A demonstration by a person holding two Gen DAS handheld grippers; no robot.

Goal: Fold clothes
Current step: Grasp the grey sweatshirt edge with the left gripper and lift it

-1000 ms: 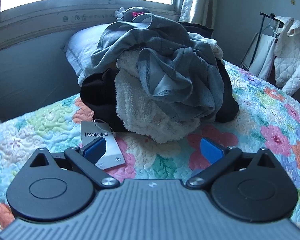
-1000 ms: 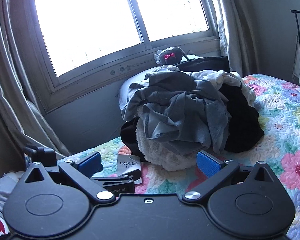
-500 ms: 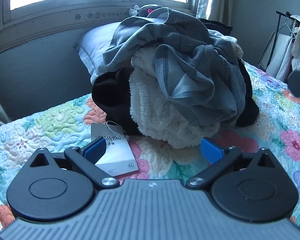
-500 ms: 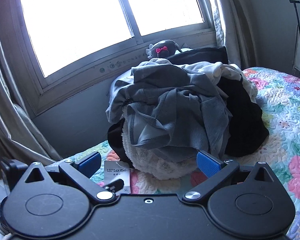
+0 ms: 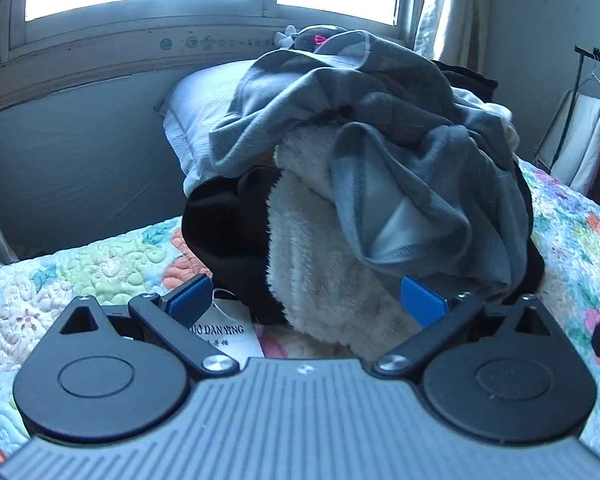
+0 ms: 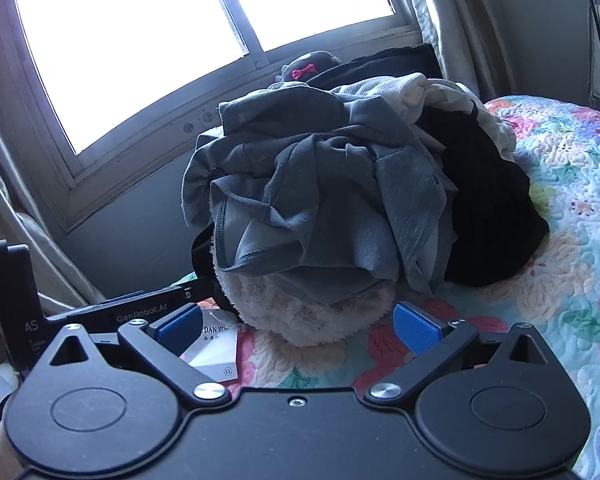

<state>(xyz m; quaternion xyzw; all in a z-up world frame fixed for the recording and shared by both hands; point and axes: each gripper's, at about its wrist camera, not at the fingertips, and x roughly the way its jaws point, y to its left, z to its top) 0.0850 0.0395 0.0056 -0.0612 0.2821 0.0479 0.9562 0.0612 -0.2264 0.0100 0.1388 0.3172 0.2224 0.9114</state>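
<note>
A heap of clothes sits on the bed. A grey garment [image 5: 400, 152] [image 6: 320, 208] drapes over a cream fleece piece [image 5: 320, 272] [image 6: 300, 312], with black clothing [image 5: 228, 232] [image 6: 492, 208] beneath and beside. My left gripper [image 5: 306, 300] is open, its blue pads close in front of the fleece. My right gripper [image 6: 298, 324] is open too, just short of the fleece's lower edge. A white clothing tag [image 5: 224, 336] [image 6: 216, 348] lies on the quilt by each left pad. The left gripper's arm [image 6: 140, 304] shows at the right wrist view's left.
A floral quilt [image 5: 100, 264] [image 6: 560, 280] covers the bed. A white pillow [image 5: 196, 112] and a grey plush toy [image 6: 308, 68] lie behind the heap, under the window [image 6: 140, 40]. Curtains [image 6: 452, 20] hang at the sides. A clothes rack [image 5: 584, 112] stands far right.
Both grippers have moved closer to the heap, which now fills more of each view. The right gripper's tip has come into the left view's right edge. Both stay open.
</note>
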